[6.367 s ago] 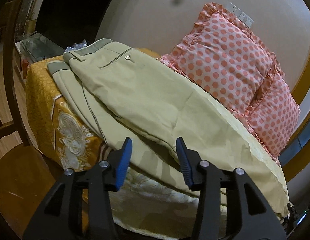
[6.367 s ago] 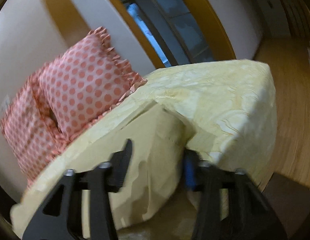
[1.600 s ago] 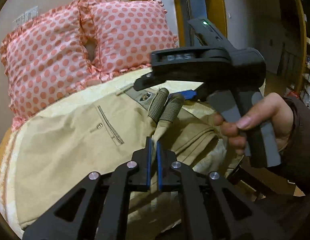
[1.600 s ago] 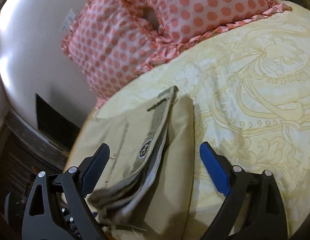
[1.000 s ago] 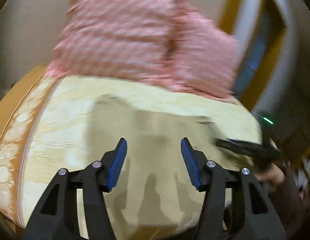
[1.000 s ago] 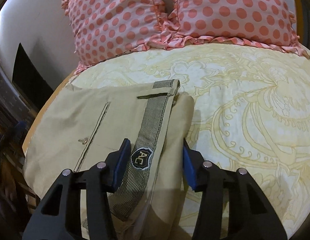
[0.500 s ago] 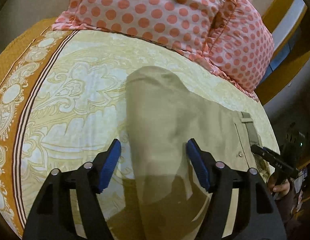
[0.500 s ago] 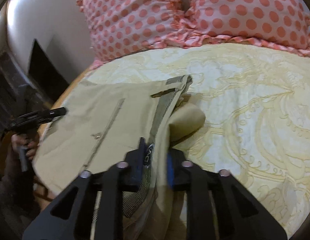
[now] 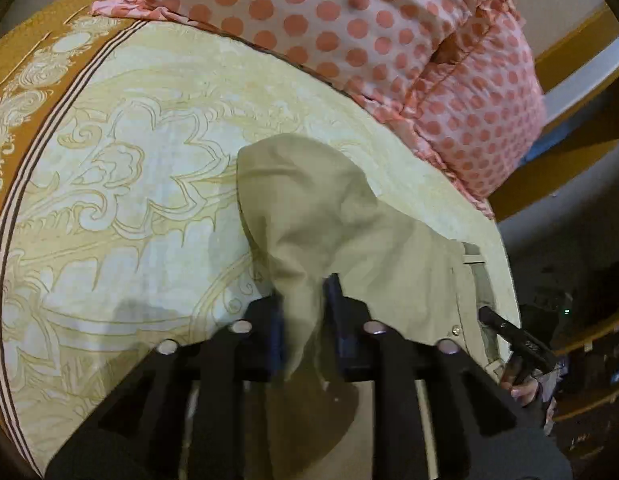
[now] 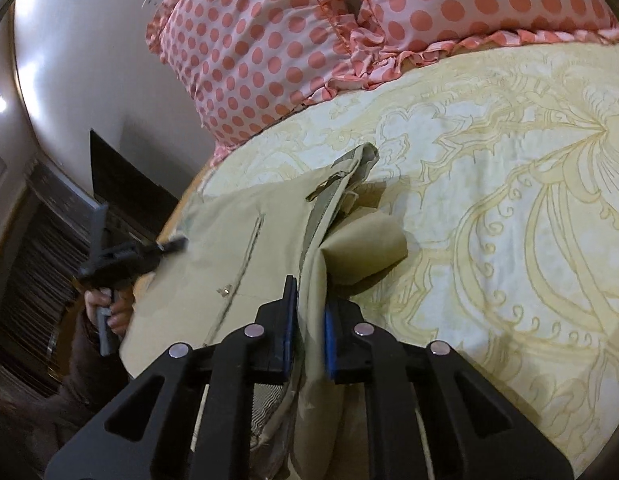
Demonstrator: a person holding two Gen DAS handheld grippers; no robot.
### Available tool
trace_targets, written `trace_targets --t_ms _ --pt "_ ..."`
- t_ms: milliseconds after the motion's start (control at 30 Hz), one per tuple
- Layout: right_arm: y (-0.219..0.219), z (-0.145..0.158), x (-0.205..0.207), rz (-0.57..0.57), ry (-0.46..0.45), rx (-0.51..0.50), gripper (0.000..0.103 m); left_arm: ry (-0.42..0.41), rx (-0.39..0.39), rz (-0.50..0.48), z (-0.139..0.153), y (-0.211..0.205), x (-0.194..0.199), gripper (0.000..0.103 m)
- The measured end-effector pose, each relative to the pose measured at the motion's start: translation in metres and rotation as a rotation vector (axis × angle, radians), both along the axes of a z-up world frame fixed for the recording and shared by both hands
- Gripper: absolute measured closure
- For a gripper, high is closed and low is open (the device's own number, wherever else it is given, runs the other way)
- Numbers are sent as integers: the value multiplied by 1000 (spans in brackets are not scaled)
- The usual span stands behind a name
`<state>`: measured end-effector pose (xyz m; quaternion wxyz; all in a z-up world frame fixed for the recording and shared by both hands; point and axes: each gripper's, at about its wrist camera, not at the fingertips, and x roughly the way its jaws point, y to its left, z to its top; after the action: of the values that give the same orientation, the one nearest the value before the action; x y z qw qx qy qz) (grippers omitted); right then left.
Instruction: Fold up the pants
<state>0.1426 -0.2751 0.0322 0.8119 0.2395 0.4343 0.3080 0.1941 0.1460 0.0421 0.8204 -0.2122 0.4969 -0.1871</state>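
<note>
Khaki pants (image 9: pixel 341 220) lie folded on a yellow patterned bedspread (image 9: pixel 121 184). My left gripper (image 9: pixel 305 320) is shut on the folded edge of the pants at their left end and bunches the cloth up. My right gripper (image 10: pixel 309 332) is shut on the grey waistband end of the pants (image 10: pixel 245 248), which is lifted a little. The left gripper also shows in the right wrist view (image 10: pixel 165 246) at the far edge of the pants. The right gripper shows in the left wrist view (image 9: pixel 509 330), by the waistband (image 9: pixel 479 276).
Two pink polka-dot pillows (image 9: pixel 389 40) lean on the wall behind the pants, also in the right wrist view (image 10: pixel 309 28). The bedspread's orange border (image 9: pixel 33 60) marks the bed's left edge. Dark furniture (image 10: pixel 121 196) stands beyond the bed.
My left gripper has closed from wide open onto the folded edge of the pants. My right gripper stays shut on the waistband end and has lifted it slightly.
</note>
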Motion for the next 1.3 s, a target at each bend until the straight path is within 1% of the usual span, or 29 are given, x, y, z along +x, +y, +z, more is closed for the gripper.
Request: trace_targets --t_ms 33,67,200,300,367,400,433,500,533,567,600,633,667,700,733,767,833,867,900,967,1000,1033,1067,1100,1133,1167,1200,1233,1300 --pt "-2 1 5 -1 10 20 92 -18 27 -7 5 -5 1 96" --pt "-4 3 11 -2 14 29 92 -26 33 -2 9 -7 2 97" --pt "-4 20 41 -2 -14 14 92 -95 65 5 30 -18 18 98" --pt "-10 35 72 -40 -64 -12 92 -189 110 28 47 -36 49 98" --pt "-18 43 92 -99 -101 -54 93 -226 150 49 48 -46 71 97" --pt "-21 43 102 -136 -115 -85 93 -237 205 69 44 -54 87 96" --pt "-24 41 109 -156 -116 -112 92 -223 251 78 38 -59 97 92" --pt "-22 29 125 -186 -60 -257 85 -176 303 95 27 -63 110 85" --pt "-22 26 124 -195 -43 -294 82 -177 294 110 28 -61 107 84" --pt "-24 28 115 -204 -59 -330 80 -208 303 123 32 -58 98 83" --pt "-22 35 102 -204 -105 -339 71 -251 329 129 38 -57 86 81" --pt "-20 40 93 -193 -133 -325 63 -311 348 124 48 -57 69 72" --pt "-18 49 79 -170 -171 -274 48 -341 339 118 53 -58 57 59" --pt "-15 54 70 -146 -193 -224 43 -364 307 104 58 -58 44 54" --pt "-12 55 65 -119 -195 -188 43 -373 247 71 62 -62 30 49" --pt "-6 54 63 -66 -176 -135 41 -363 200 33 61 -67 22 47" --pt "3 43 65 -26 -92 -84 32 -299 130 -31 49 -78 14 44" --pt "7 31 70 -22 -16 -68 30 -245 113 -47 40 -82 16 41" --pt "7 21 74 -42 42 -62 30 -167 108 -43 24 -85 22 40" --pt "-5 12 77 -109 100 43 31 -93 114 -10 4 -86 29 43" --pt "-12 9 78 -148 147 103 31 -123 117 3 5 -84 28 43" --pt "-16 8 77 -177 169 127 31 -111 153 10 7 -85 27 46" --pt "-18 13 68 -232 175 104 30 -110 174 32 9 -84 23 46" --pt "-16 18 60 -251 163 64 23 -123 204 64 12 -83 15 44" --pt "-10 27 44 -262 123 -7 14 -164 231 79 18 -82 0 37" --pt "-3 34 26 -263 77 -73 2 -200 254 82 23 -80 -16 28" --pt "8 39 11 -255 29 -123 1 -237 292 95 28 -80 -34 22" --pt "19 41 -3 -234 -18 -164 1 -280 358 124 30 -83 -58 12" --pt "44 37 -40 -189 -98 -297 1 -344 445 144 30 -86 -94 6"
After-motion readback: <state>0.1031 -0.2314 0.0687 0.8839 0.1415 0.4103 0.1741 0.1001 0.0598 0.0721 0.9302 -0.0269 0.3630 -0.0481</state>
